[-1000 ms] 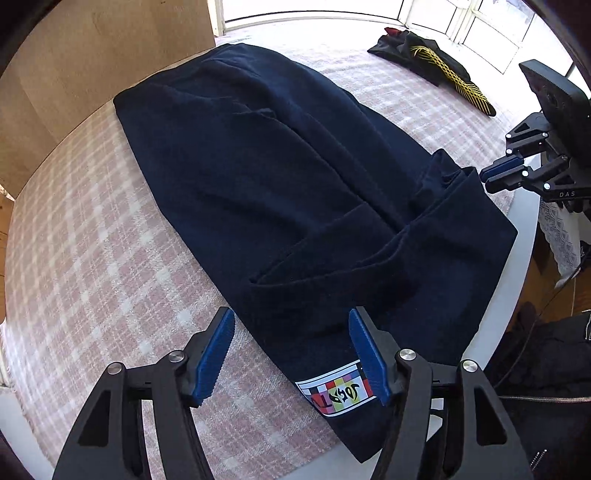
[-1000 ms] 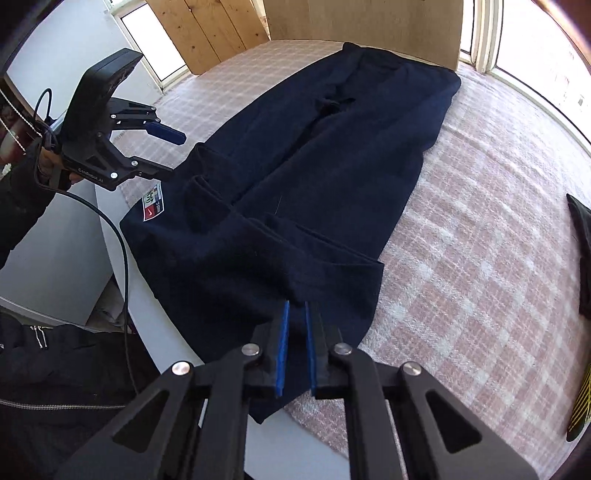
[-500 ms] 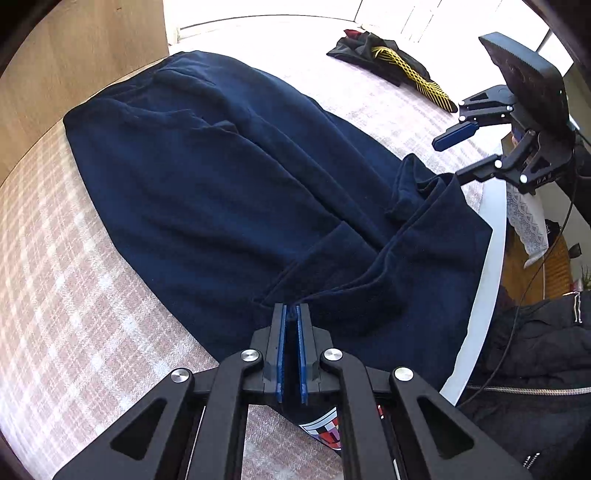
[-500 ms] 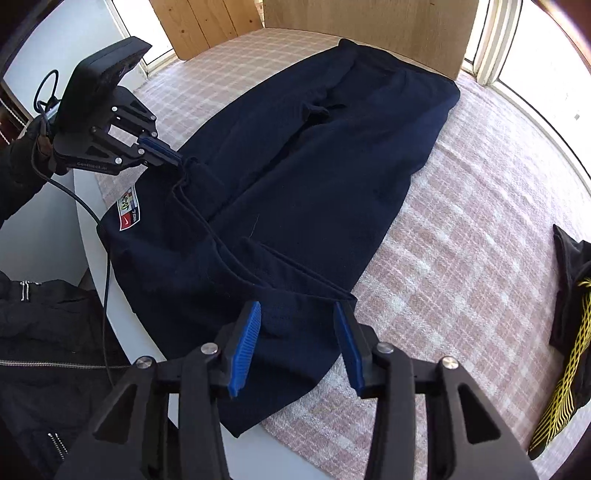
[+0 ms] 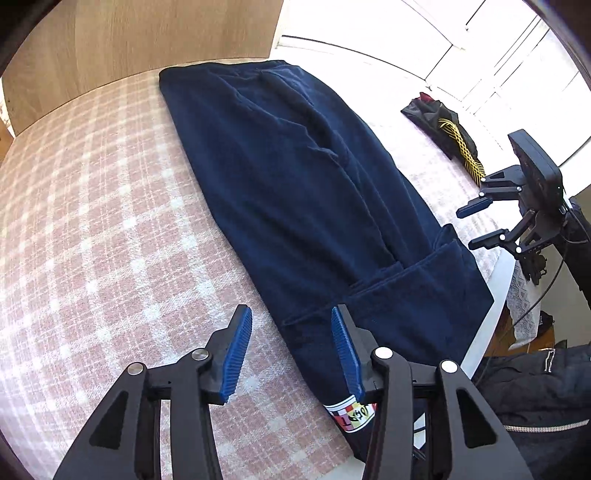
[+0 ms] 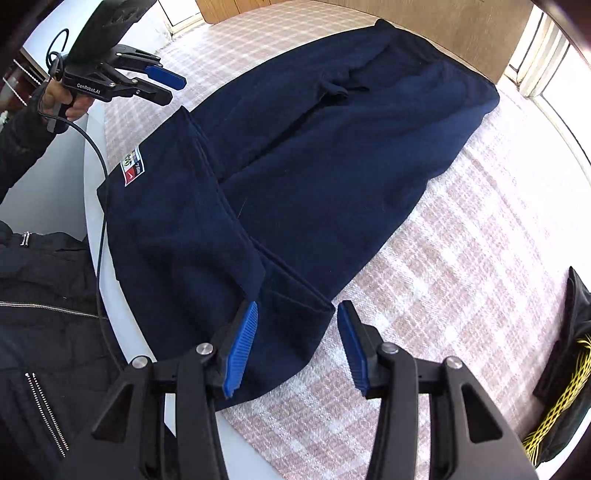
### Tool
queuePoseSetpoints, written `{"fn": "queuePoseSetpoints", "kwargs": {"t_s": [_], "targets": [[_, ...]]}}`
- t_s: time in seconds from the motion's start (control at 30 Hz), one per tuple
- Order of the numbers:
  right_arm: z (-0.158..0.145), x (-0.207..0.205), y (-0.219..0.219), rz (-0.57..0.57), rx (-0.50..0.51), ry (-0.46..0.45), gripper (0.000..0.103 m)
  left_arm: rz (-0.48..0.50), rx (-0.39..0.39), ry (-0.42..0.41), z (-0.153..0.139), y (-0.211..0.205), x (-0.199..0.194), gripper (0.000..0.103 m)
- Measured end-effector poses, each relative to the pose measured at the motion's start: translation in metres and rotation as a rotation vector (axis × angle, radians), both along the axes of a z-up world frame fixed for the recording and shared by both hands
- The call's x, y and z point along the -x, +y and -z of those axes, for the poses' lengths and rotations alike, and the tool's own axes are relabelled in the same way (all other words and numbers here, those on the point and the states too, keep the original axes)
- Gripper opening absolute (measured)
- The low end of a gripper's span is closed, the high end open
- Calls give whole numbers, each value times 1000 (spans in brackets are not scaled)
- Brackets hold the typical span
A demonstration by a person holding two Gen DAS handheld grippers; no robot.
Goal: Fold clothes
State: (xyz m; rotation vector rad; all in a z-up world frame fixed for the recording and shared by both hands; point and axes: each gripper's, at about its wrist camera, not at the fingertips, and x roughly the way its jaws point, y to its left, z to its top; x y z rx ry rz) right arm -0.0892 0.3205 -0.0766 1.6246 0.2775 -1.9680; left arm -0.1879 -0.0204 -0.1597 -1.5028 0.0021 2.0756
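A pink checked cloth (image 5: 92, 229) covers the table, with a wooden panel (image 5: 140, 33) behind it. In the left wrist view the navy garment (image 5: 314, 206) lies lengthwise on the cloth, its near end hanging over the table's white edge (image 5: 495, 317). The left gripper (image 5: 291, 354) hovers above the garment's near left edge, jaws opening and pinching nothing; half a second ago they were pressed together there. Bare cloth stretches left of the garment. Right of the garment, the right gripper (image 5: 476, 227) hangs spread.

In the right wrist view the right gripper (image 6: 295, 347) straddles the garment's (image 6: 332, 166) near corner, fingers apart, as before. A black-and-yellow item (image 6: 565, 373) lies well right of the garment.
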Motion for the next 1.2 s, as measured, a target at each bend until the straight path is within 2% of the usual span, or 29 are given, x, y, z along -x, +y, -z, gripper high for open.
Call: {"fn": "queuePoseSetpoints", "kwargs": {"t_s": [0.03, 0.13, 0.3, 0.4, 0.5, 0.63, 0.67, 0.73, 0.77, 0.83, 0.97, 1.2], "targets": [[0, 2, 2, -9, 35, -21, 45, 34, -17, -2, -4, 11, -2, 44], [7, 5, -9, -104, 14, -19, 45, 129, -36, -6, -8, 56, -6, 44], [22, 8, -30, -248, -37, -42, 45, 179, 42, -65, 16, 93, -7, 44], [32, 8, -40, -308, -96, -30, 43, 154, 74, -103, 33, 84, -8, 44], [33, 11, -48, -324, -153, 4, 29, 116, 30, -121, 34, 75, -7, 44], [31, 22, -41, -292, -174, -20, 13, 107, 17, -115, 34, 73, -10, 44], [30, 27, -35, -264, -191, -20, 13, 107, 18, -113, 33, 73, -10, 44], [22, 38, -20, -186, -146, -38, 13, 105, 19, -110, 32, 73, -12, 44], [15, 37, -18, -183, -117, -10, 13, 103, 18, -110, 31, 73, -12, 44], [7, 29, -27, -226, -104, 26, 13, 102, 17, -113, 31, 72, -12, 44], [23, 24, -53, -321, -145, -8, 13, 111, 25, -119, 32, 71, -9, 44], [30, 33, -79, -371, -216, 19, 13, 110, 20, -119, 32, 71, -8, 45]]}}
